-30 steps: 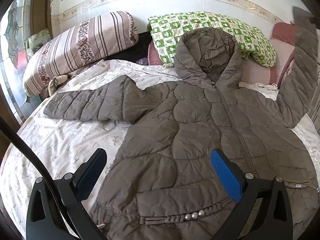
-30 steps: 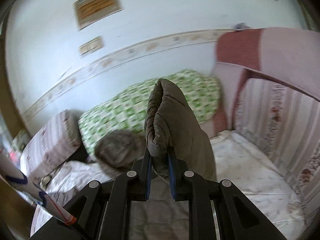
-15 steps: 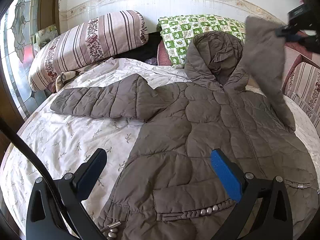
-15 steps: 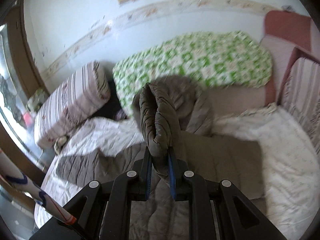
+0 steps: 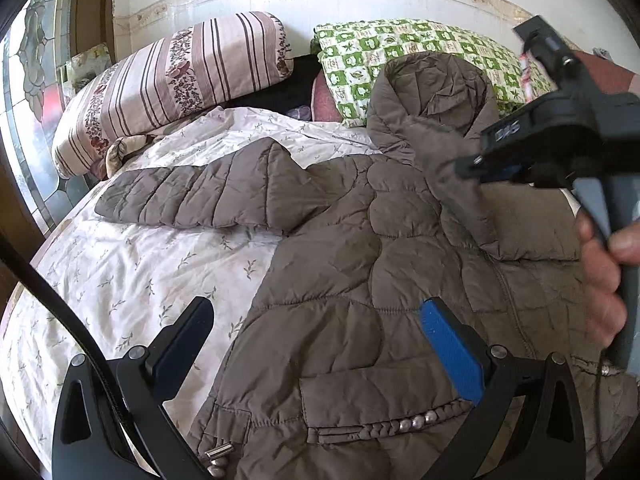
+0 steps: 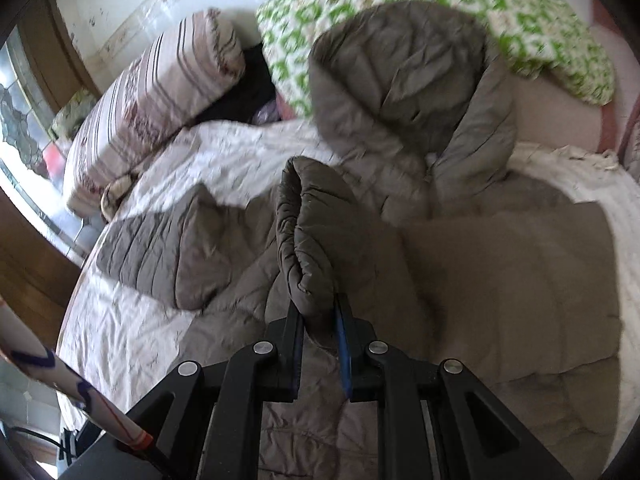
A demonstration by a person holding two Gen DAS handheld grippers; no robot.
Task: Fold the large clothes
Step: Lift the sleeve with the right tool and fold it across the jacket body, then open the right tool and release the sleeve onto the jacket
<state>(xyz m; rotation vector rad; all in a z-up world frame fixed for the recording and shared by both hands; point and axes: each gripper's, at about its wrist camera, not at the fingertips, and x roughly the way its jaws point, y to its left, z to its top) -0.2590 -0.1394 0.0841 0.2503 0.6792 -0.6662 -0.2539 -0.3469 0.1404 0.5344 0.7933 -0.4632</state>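
A brown quilted hooded jacket (image 5: 360, 264) lies front up on the bed, hood toward the pillows, its left sleeve (image 5: 192, 196) stretched out sideways. My left gripper (image 5: 316, 332) is open and empty, hovering above the jacket's lower hem near the pocket. My right gripper (image 6: 318, 320) is shut on the cuff of the other sleeve (image 6: 304, 232) and holds it over the jacket's chest. The right gripper also shows in the left wrist view (image 5: 472, 168), with the sleeve hanging below it.
A striped pillow (image 5: 172, 80) and a green checked pillow (image 5: 400, 52) lie at the head of the bed. White floral bedding (image 5: 132, 272) covers the mattress left of the jacket. A window (image 5: 28, 92) is at the far left.
My right gripper has carried the sleeve from high at the right, down and leftward across the jacket's body. The left gripper has stayed open above the hem.
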